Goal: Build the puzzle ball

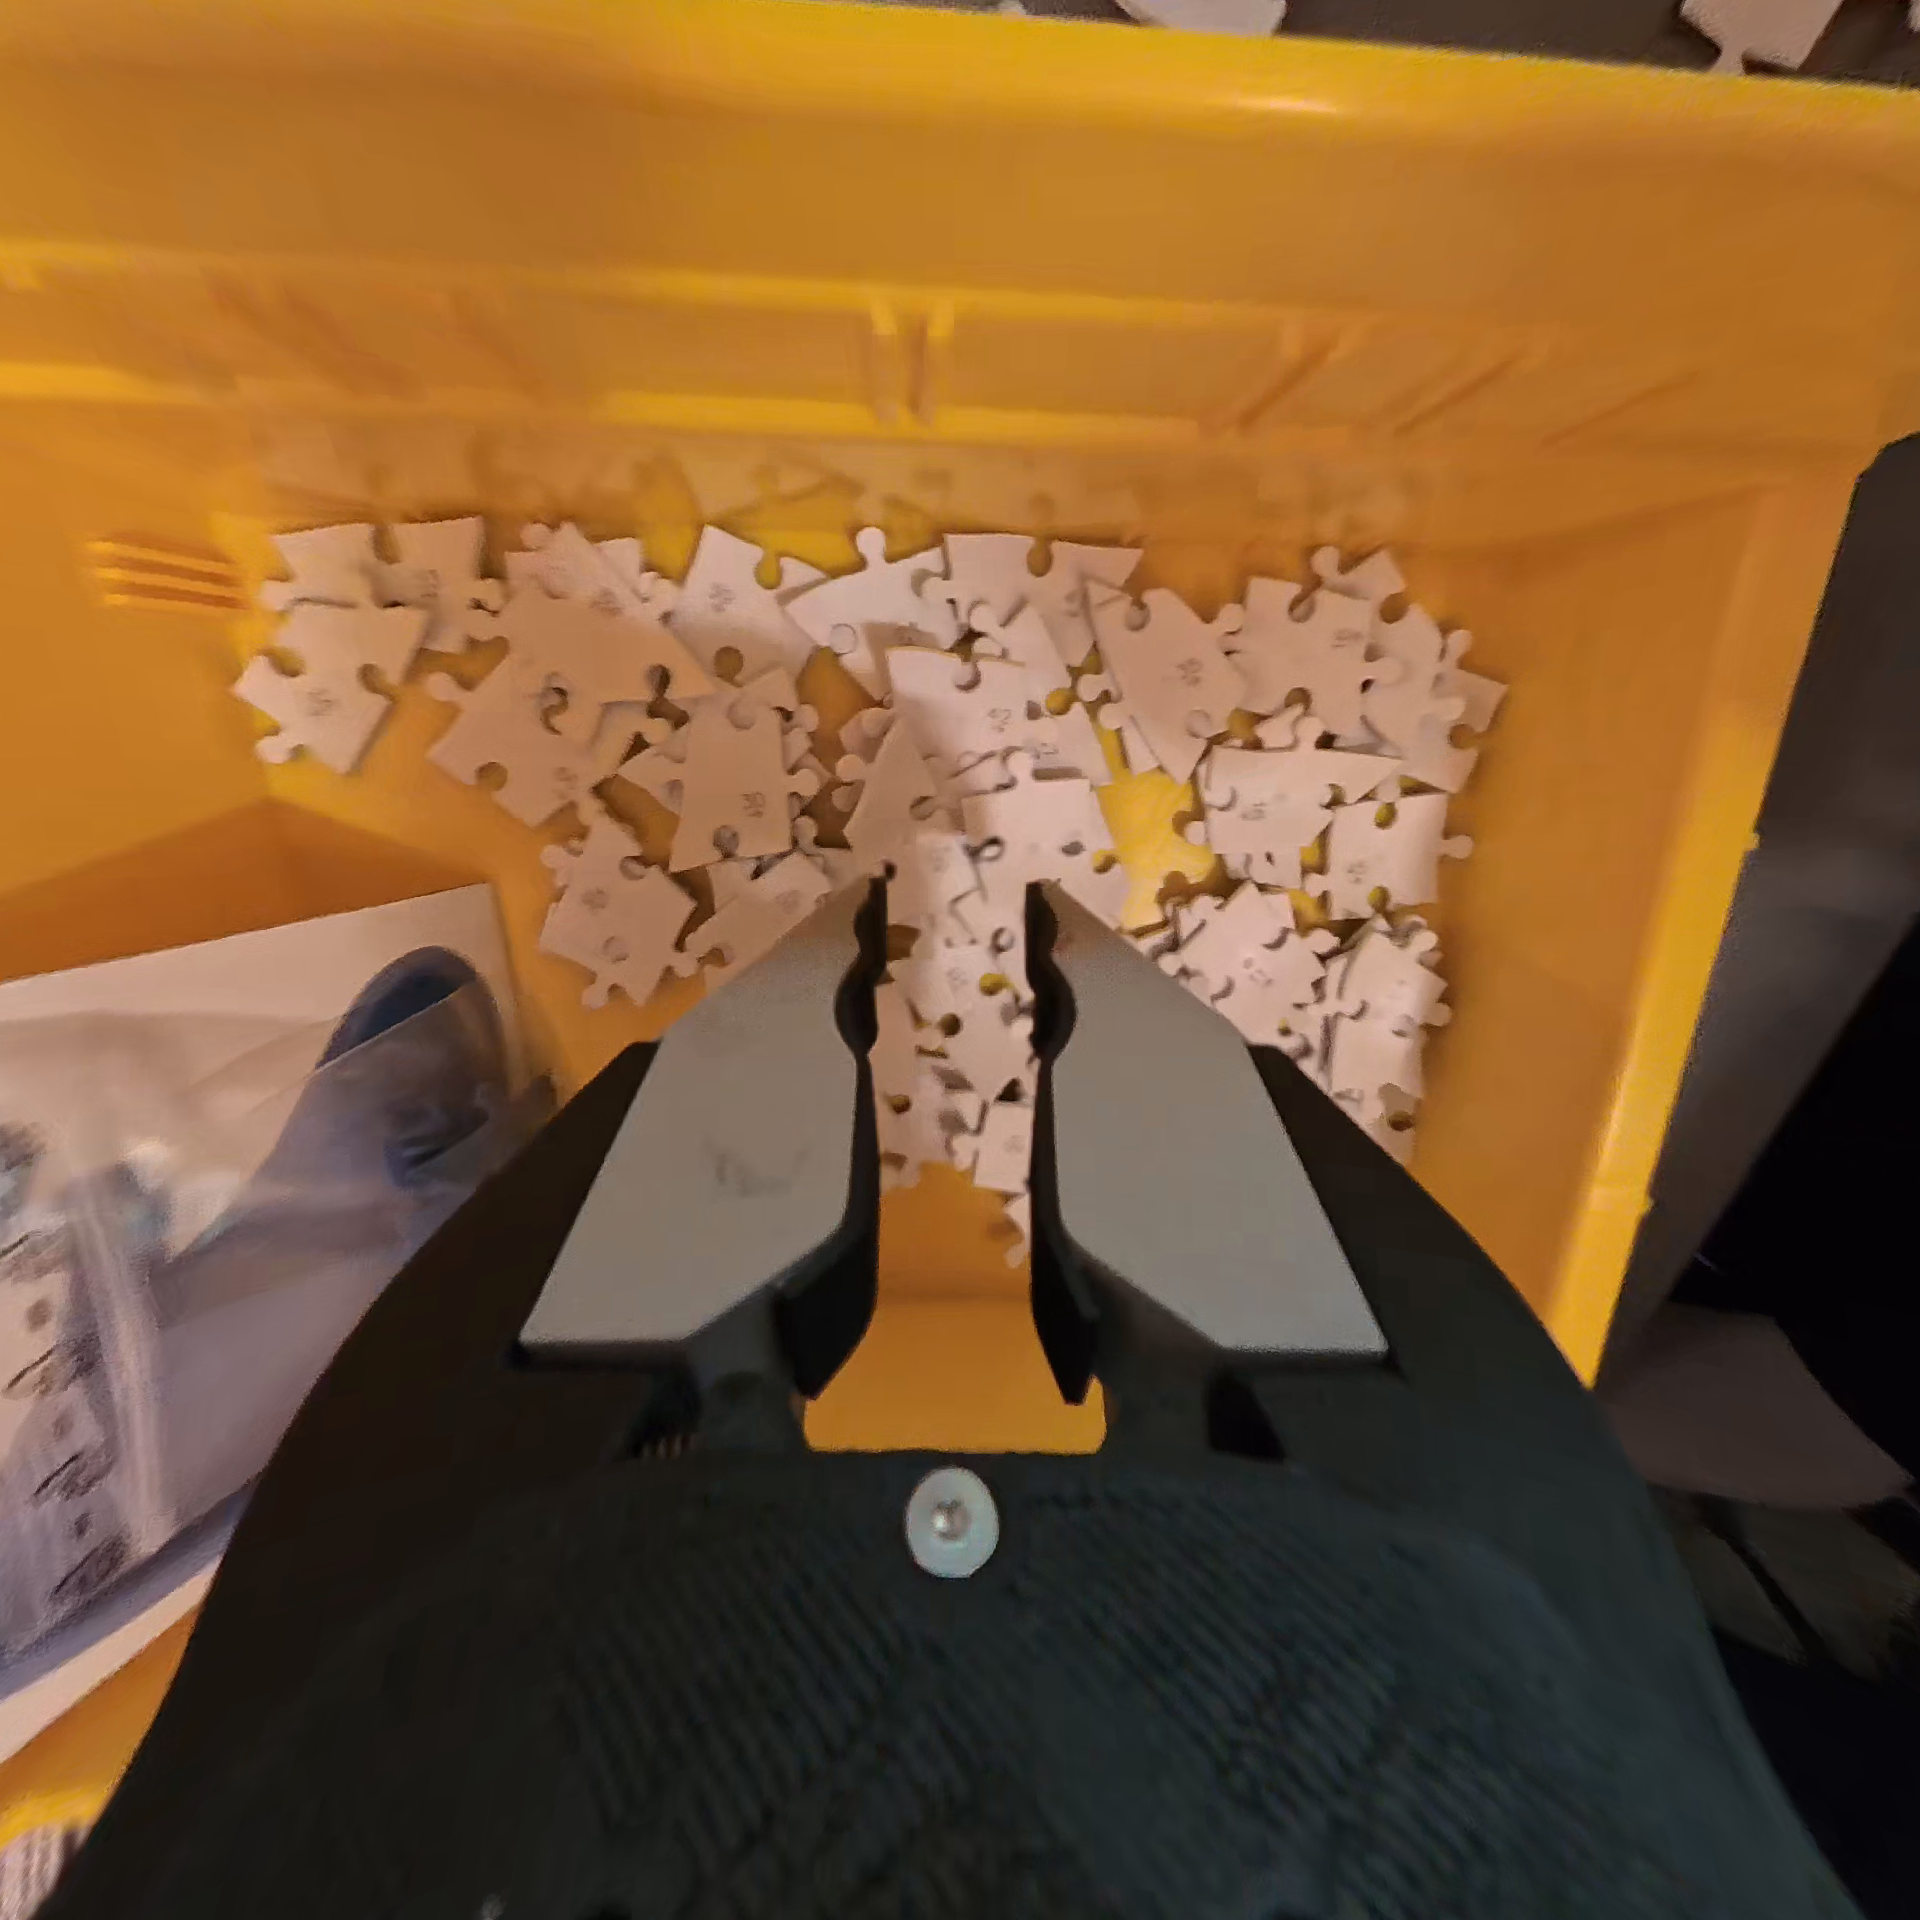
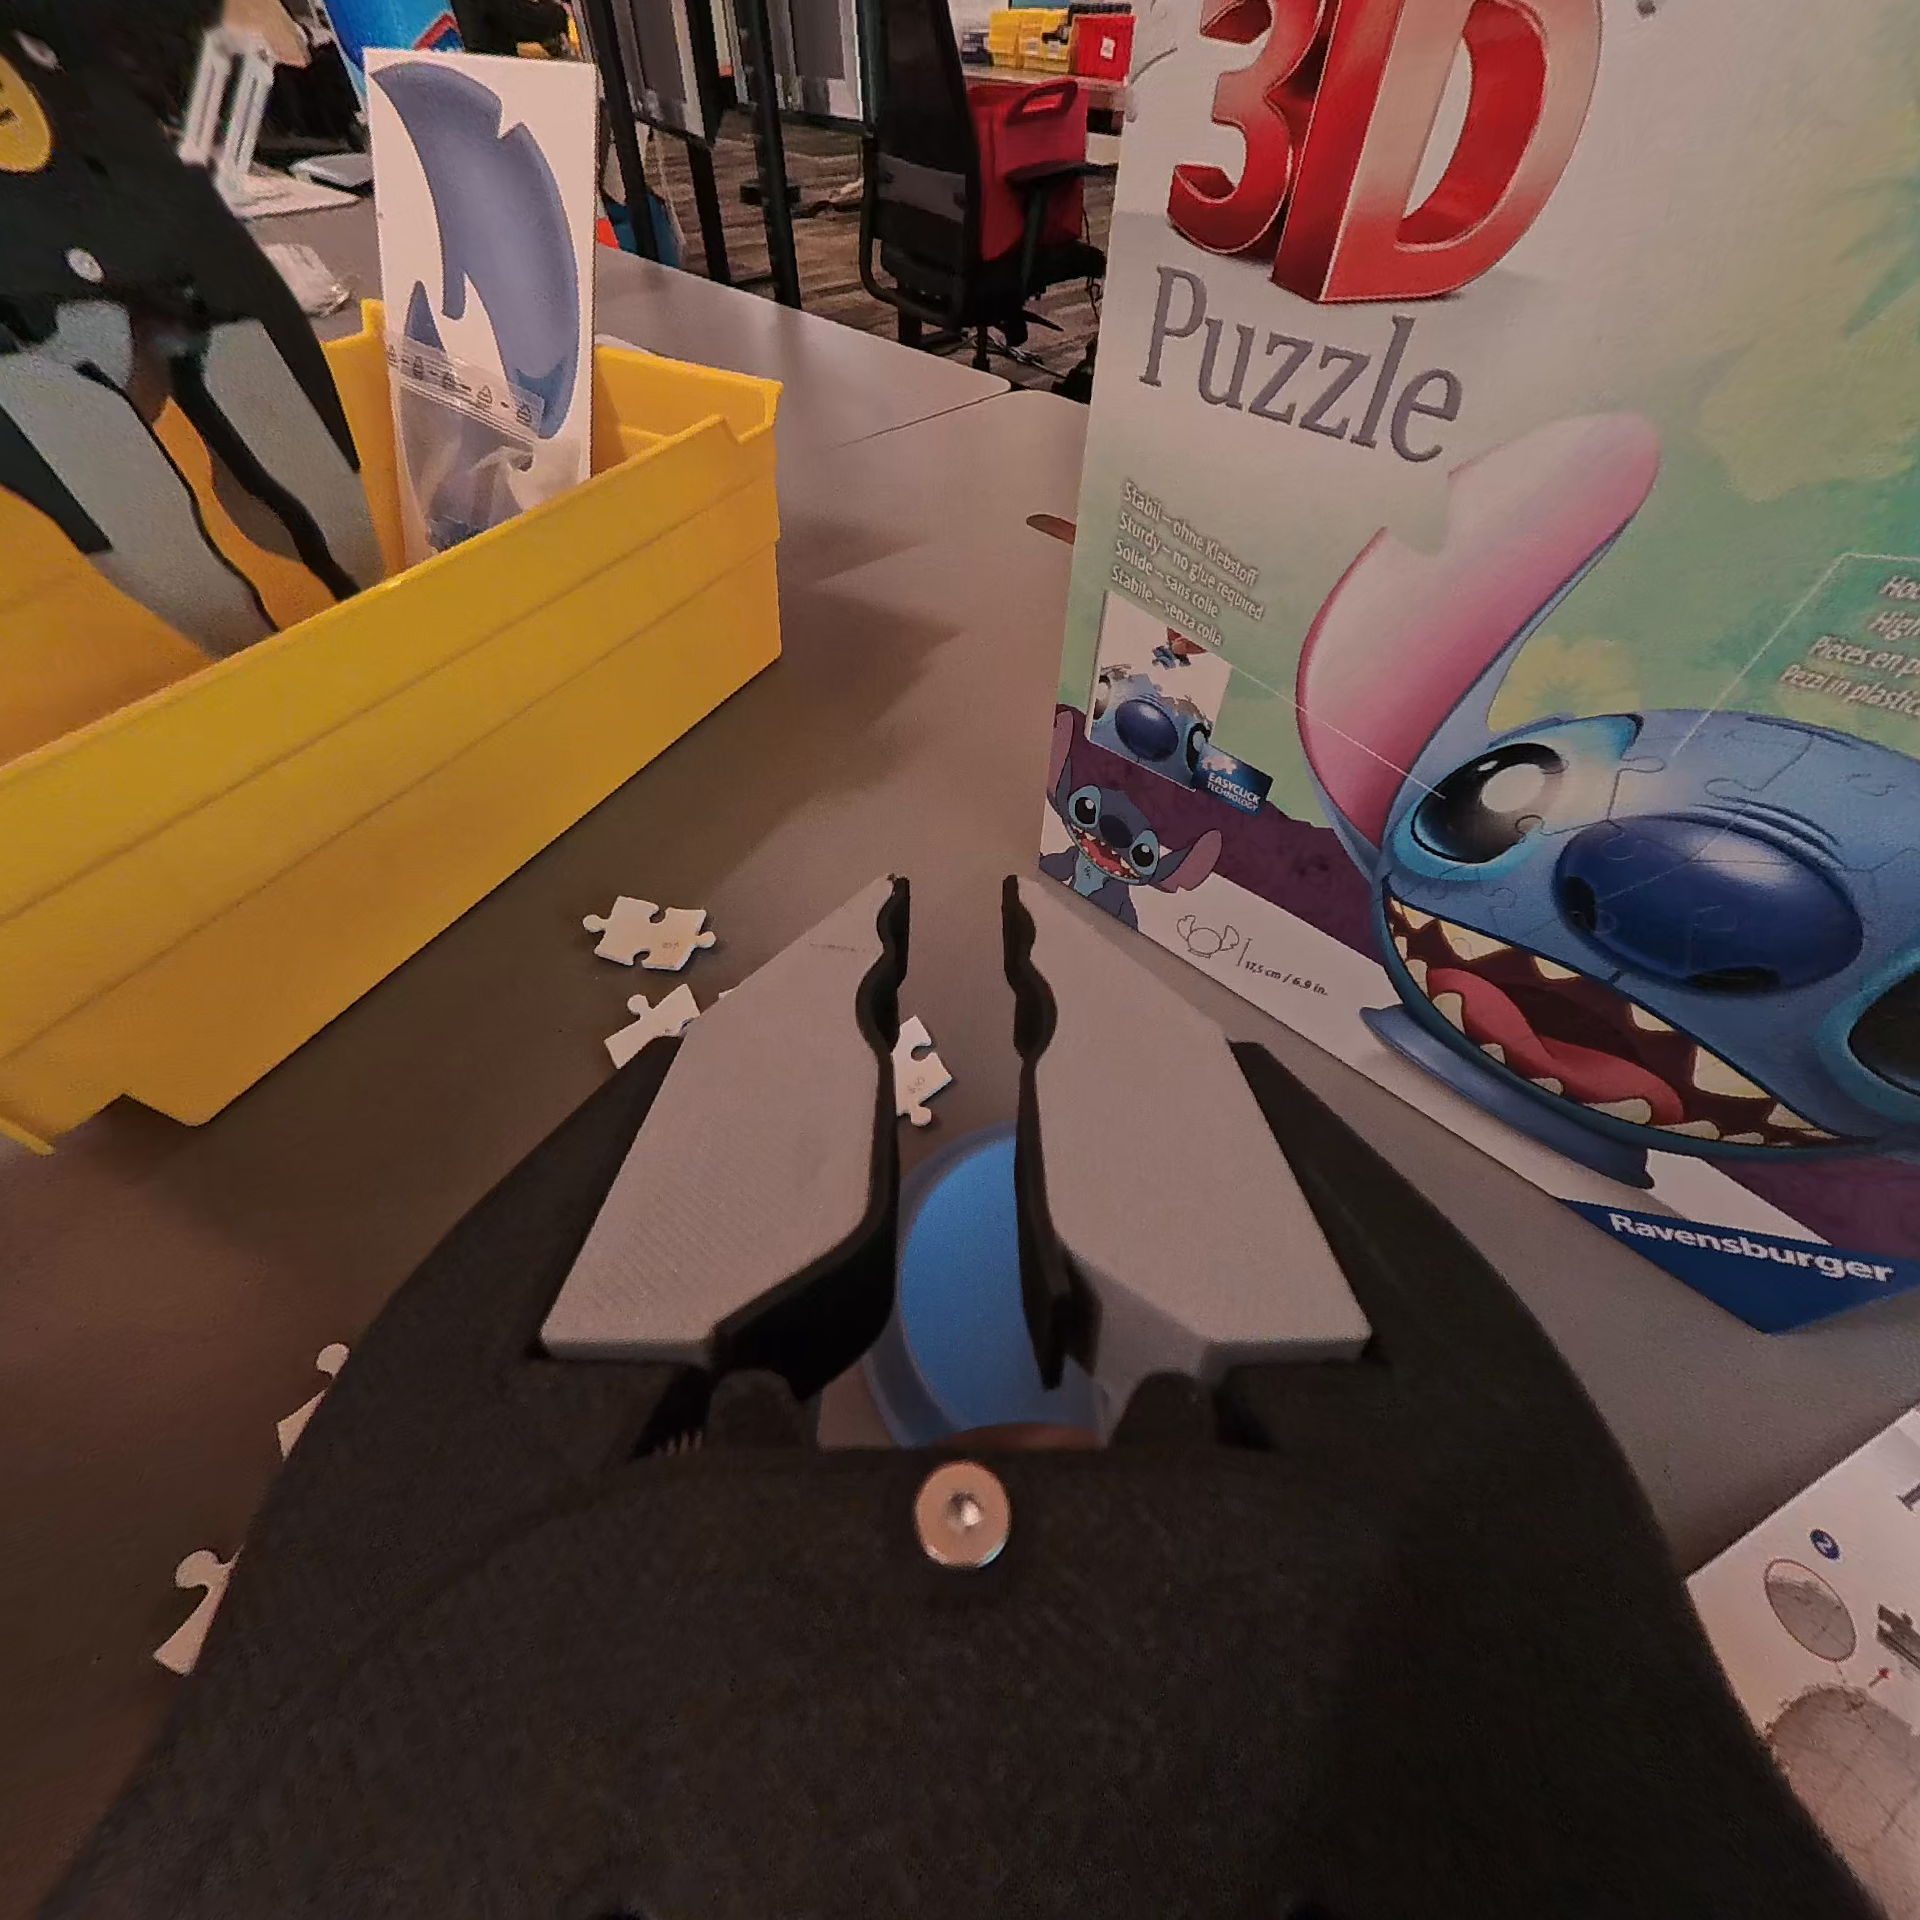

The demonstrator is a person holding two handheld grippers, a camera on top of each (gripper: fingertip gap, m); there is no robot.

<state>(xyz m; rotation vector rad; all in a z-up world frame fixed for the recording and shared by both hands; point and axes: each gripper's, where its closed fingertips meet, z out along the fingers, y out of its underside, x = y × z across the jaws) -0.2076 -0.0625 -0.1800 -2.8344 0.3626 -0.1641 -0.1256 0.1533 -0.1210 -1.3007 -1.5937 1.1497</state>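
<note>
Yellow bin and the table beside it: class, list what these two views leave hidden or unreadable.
- Left wrist view: the left gripper covers part of the puzzle pieces; their marks are blurred.
- Right wrist view: the yellow bin wall hides its contents.
- Right wrist view: the right gripper covers most of the blue round part.

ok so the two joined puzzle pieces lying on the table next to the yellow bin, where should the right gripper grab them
The joined pair of puzzle pieces lies flat on the grey table, apart from the yellow bin, so no face can be pinched. The right gripper, open, should probably come down from above and close across the pair's narrower width on two straight edge stretches, avoiding the knobs. Lifting one edge first may help.
</note>
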